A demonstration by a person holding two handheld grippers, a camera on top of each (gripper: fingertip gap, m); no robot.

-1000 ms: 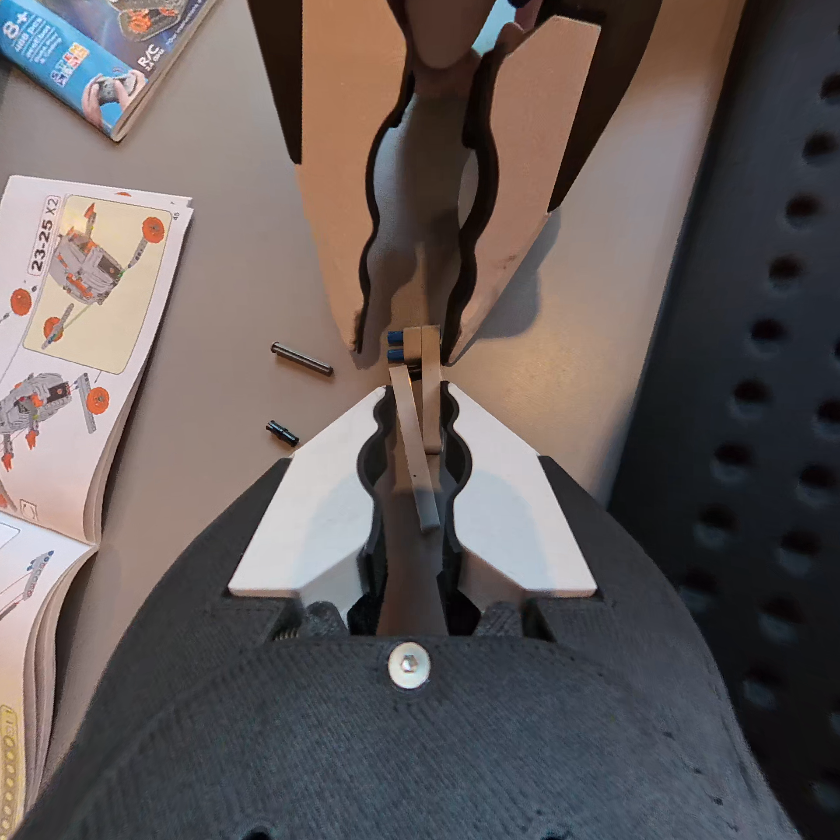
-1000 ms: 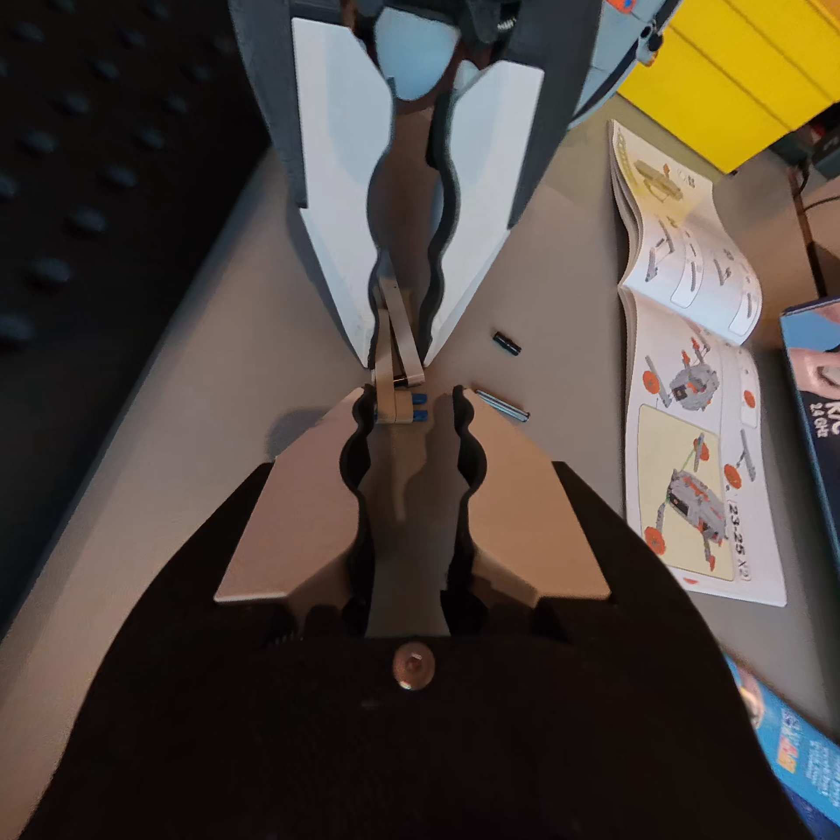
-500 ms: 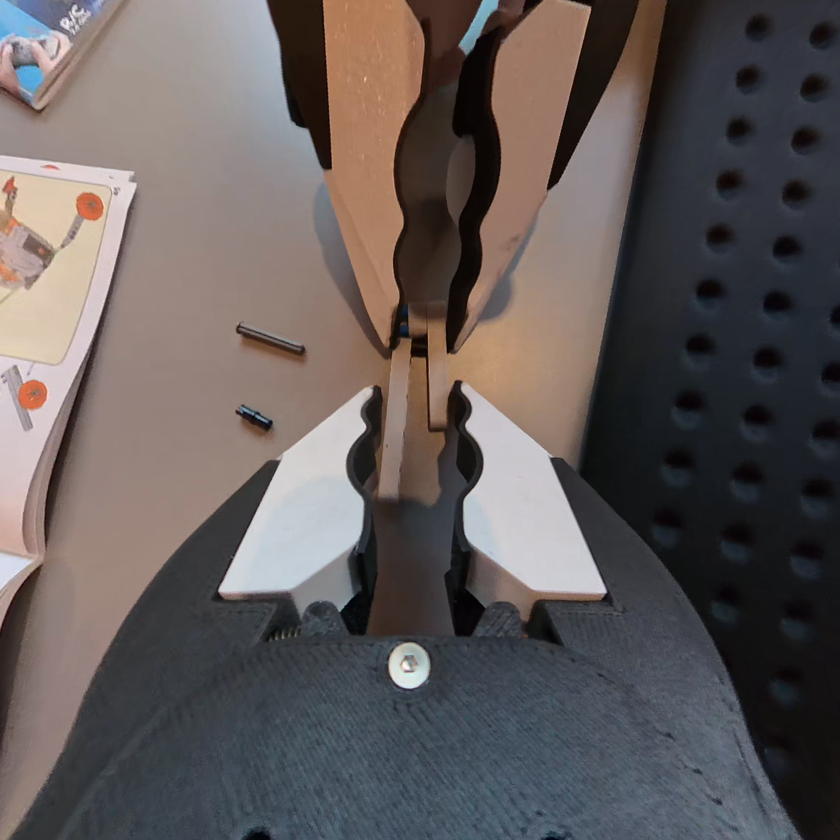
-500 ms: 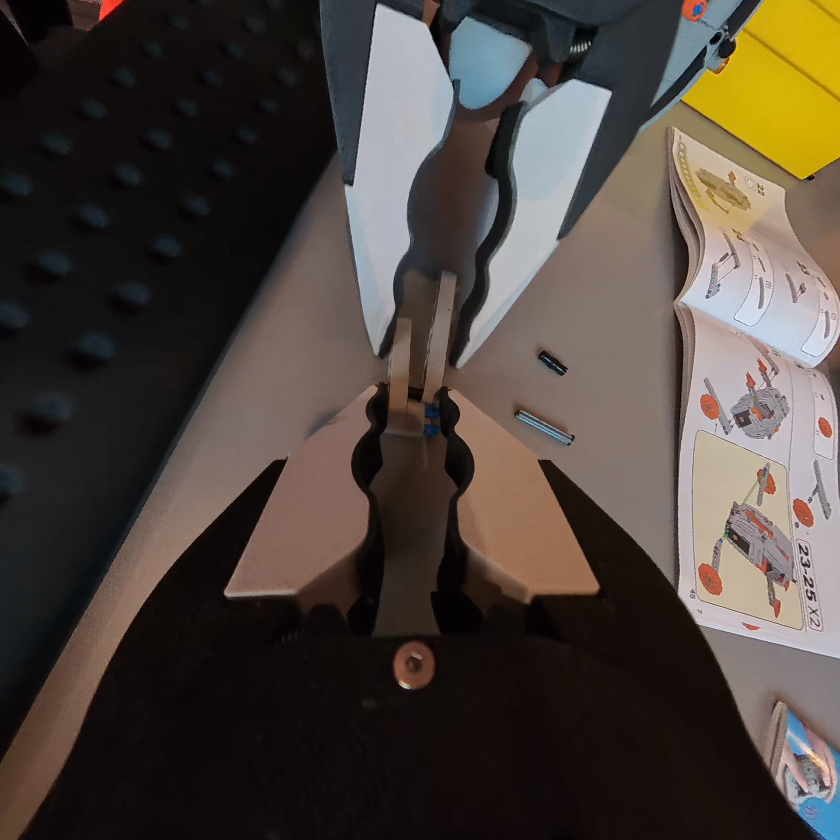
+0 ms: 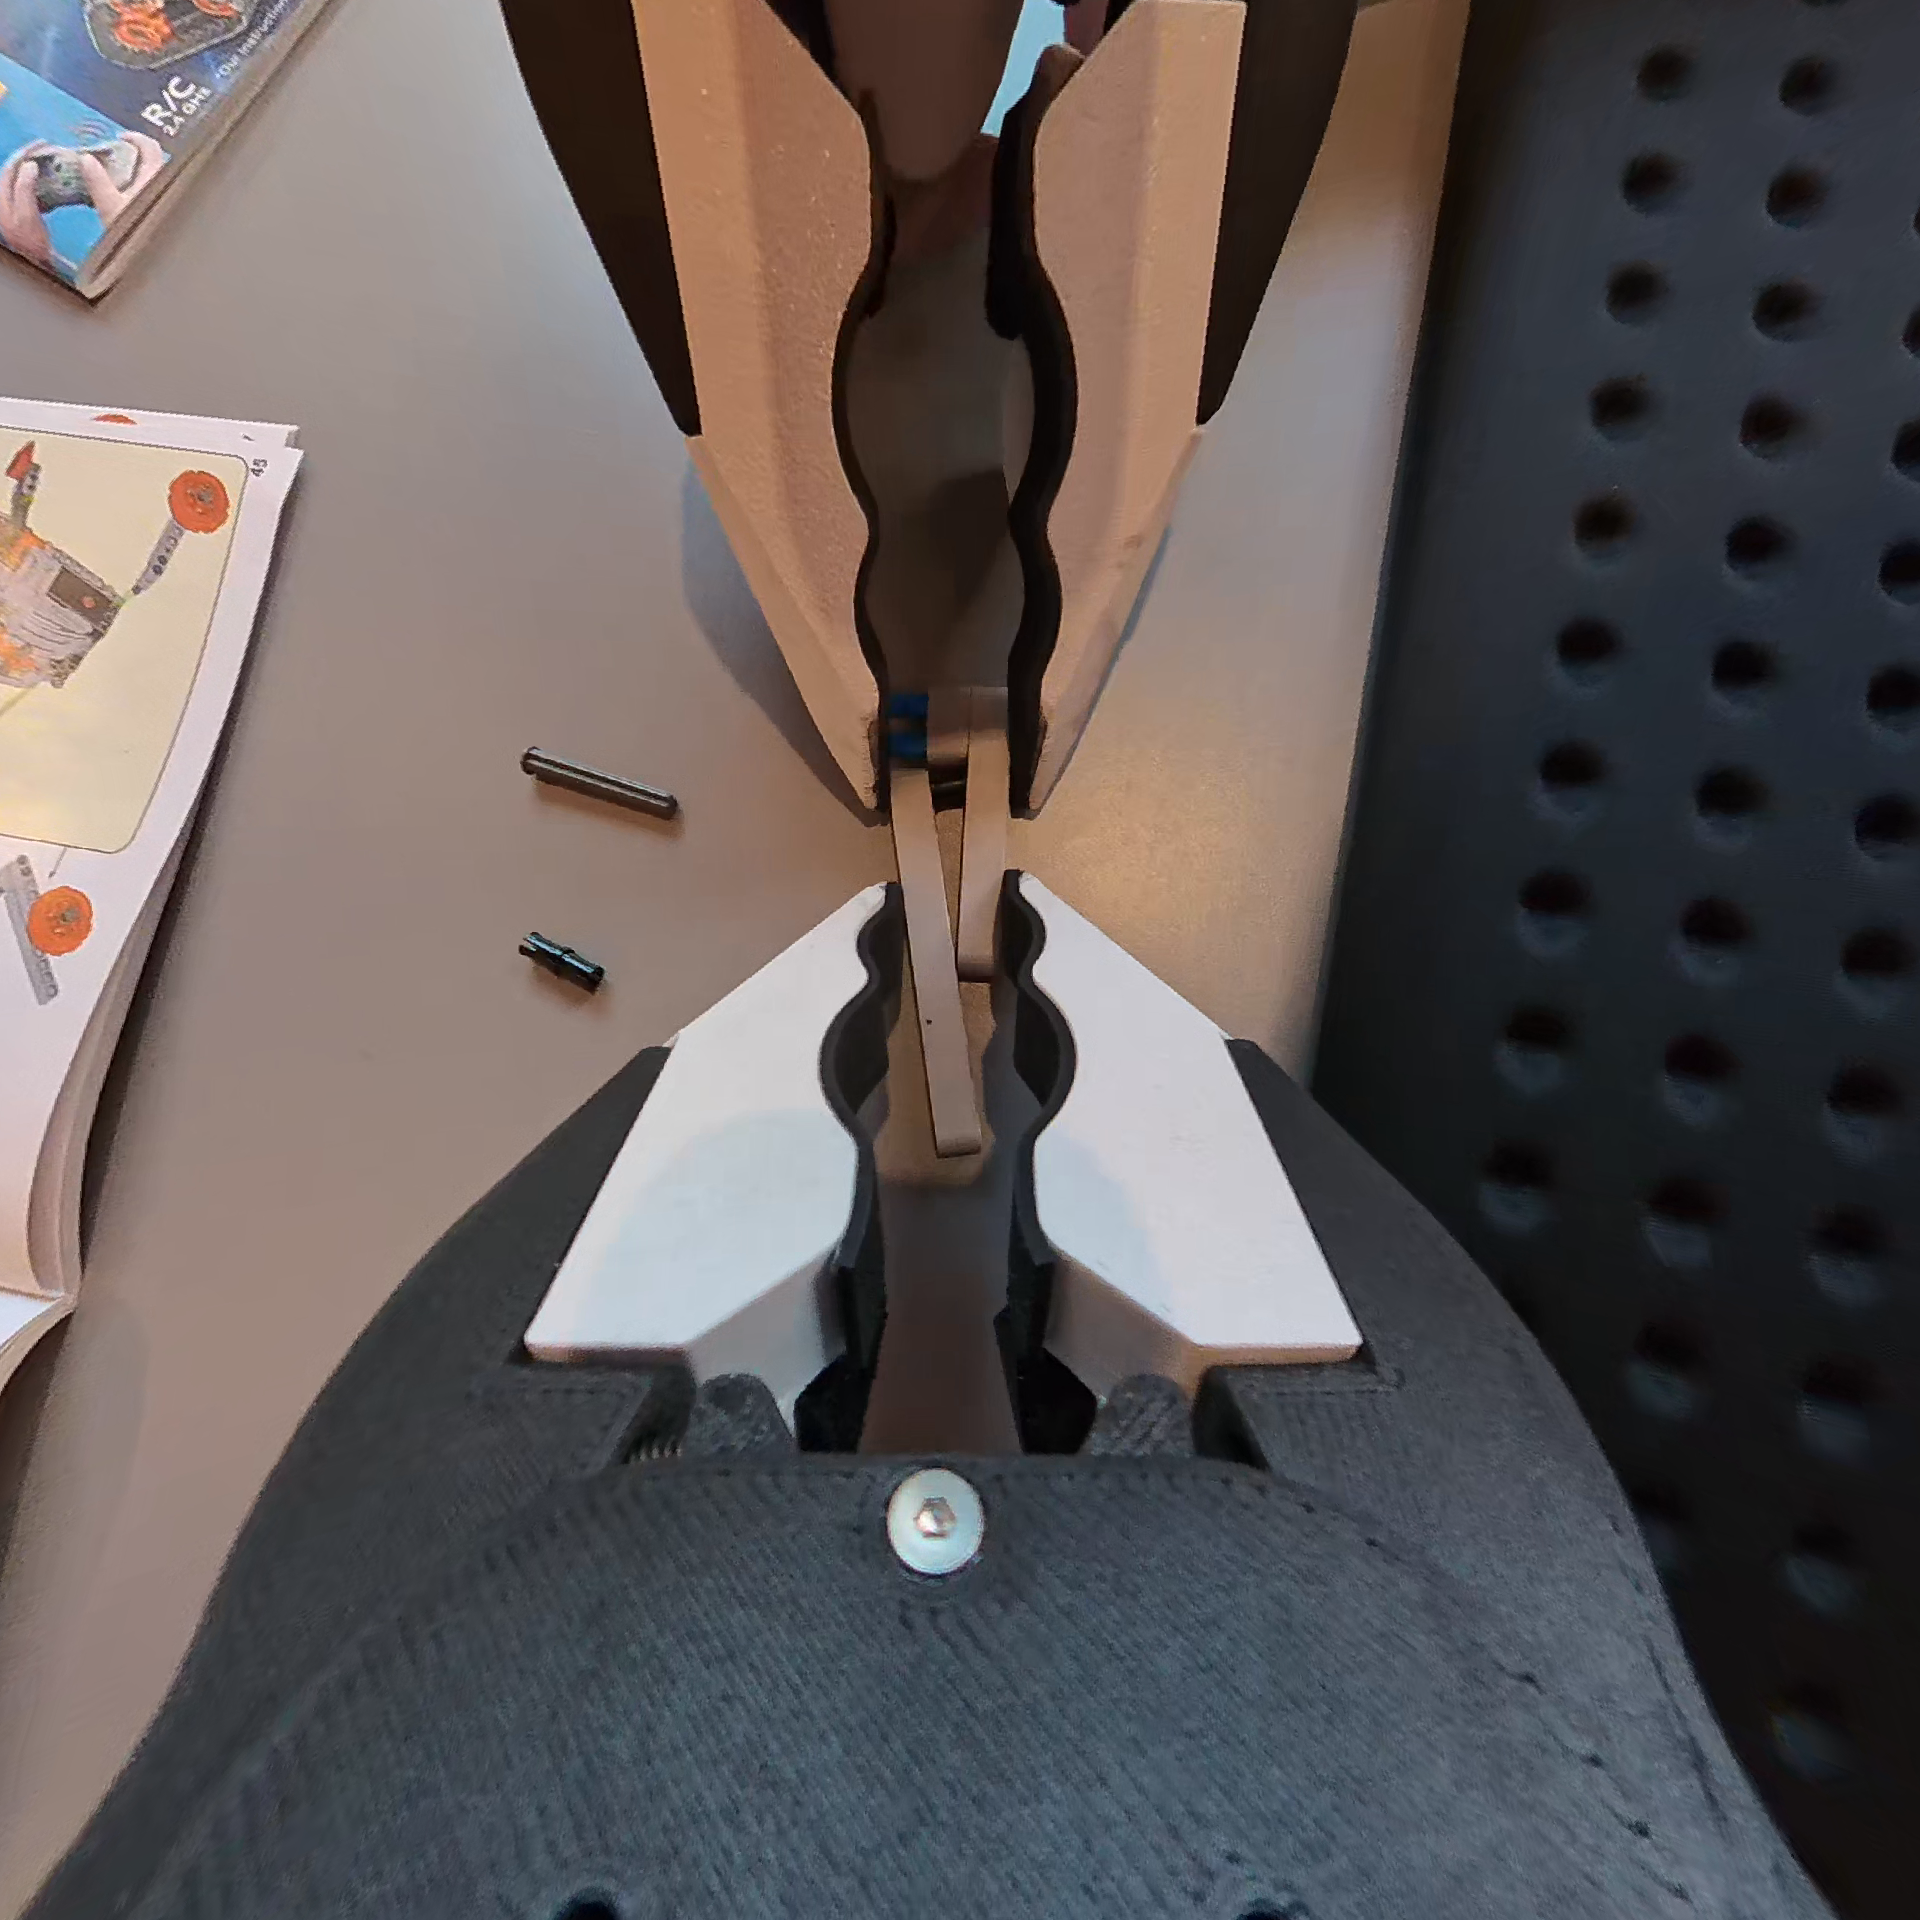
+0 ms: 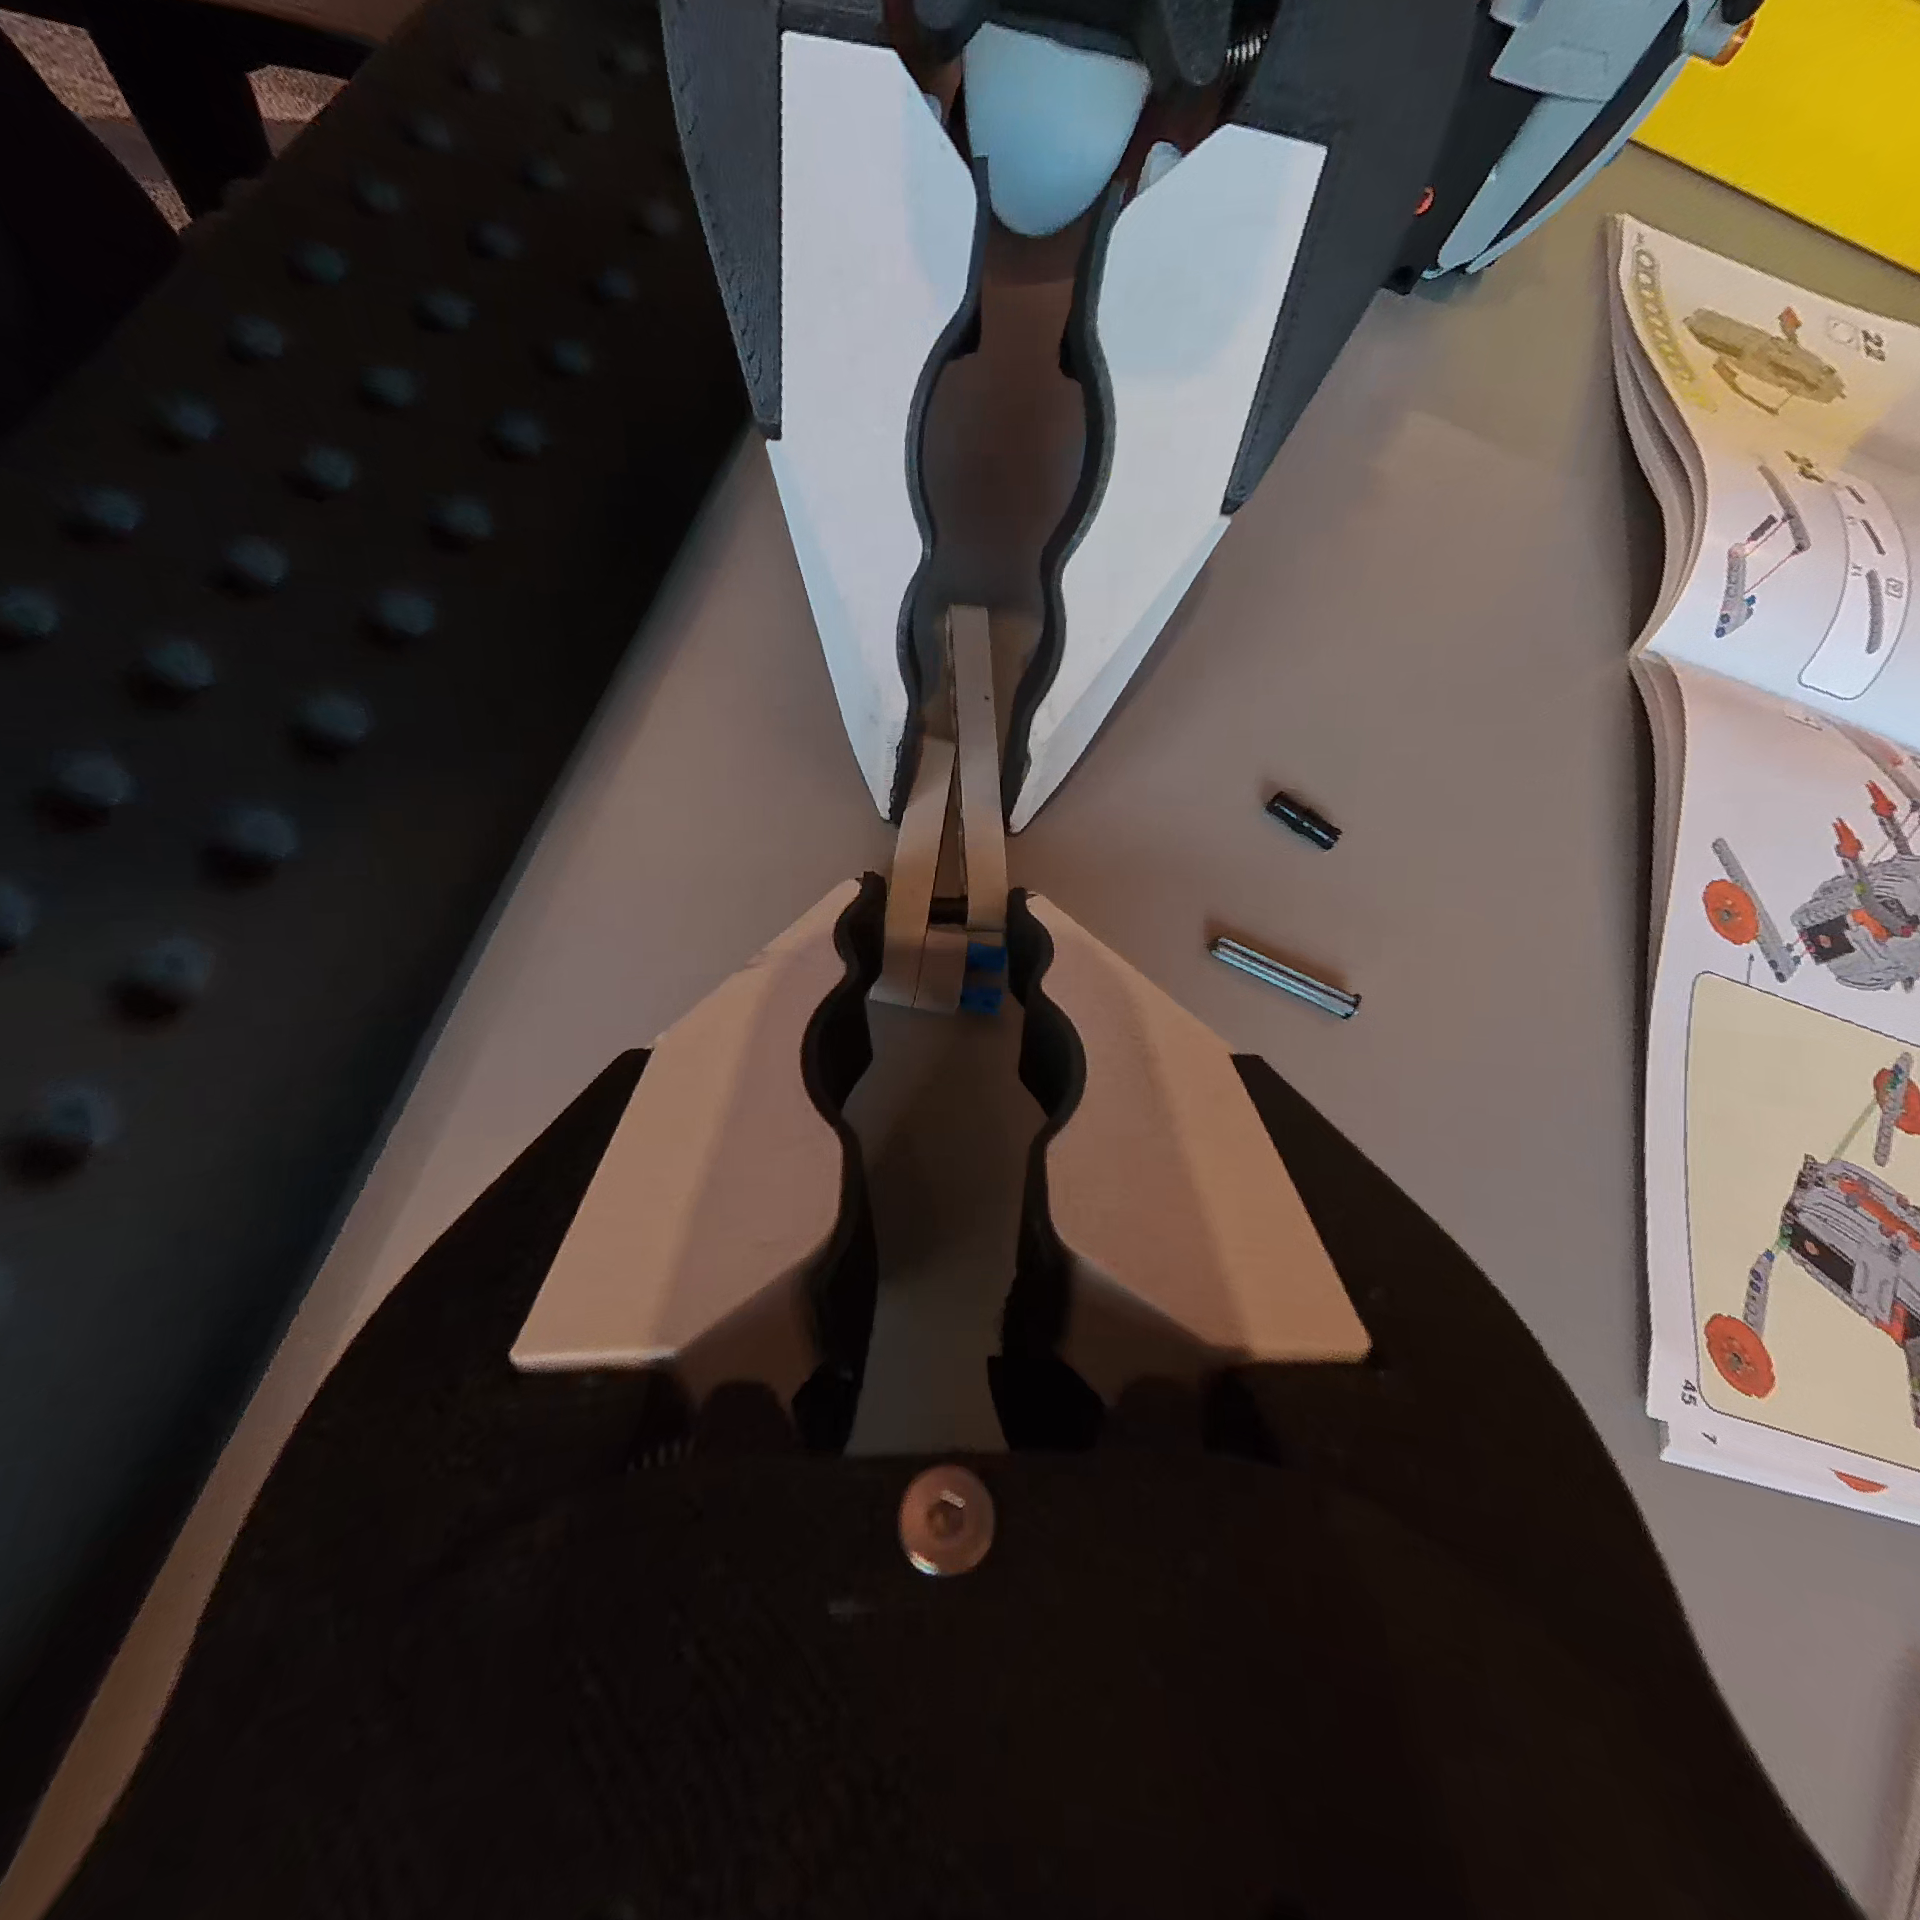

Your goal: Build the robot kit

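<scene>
Two thin grey beams (image 5: 940,1018), joined at one end by blue pins (image 5: 906,722), span the gap between my two grippers, which face each other tip to tip above the grey table (image 5: 416,520). My left gripper (image 5: 951,891) has white fingers and is shut on the free ends of the beams, which spread in a narrow V. My right gripper (image 6: 938,899) has tan fingers and is shut on the pinned end, blue pins (image 6: 980,977) against its right pad. The beams (image 6: 977,727) run up into the left gripper (image 6: 953,821). The right gripper (image 5: 951,805) shows opposite in the left wrist view.
A black axle (image 5: 601,781) and a short black pin (image 5: 561,958) lie on the table beside the grippers. An open instruction booklet (image 5: 104,727) and a blue box (image 5: 114,135) lie beyond them. A black studded mat (image 5: 1683,831) borders the other side. A yellow box (image 6: 1829,114) is at the back. Left and right tips are no more than a few centimetres apart.
The right gripper has moved in over the pinned end of the beams and narrowed onto it. The left gripper still holds the other ends, and the beams sit slightly more splayed.
</scene>
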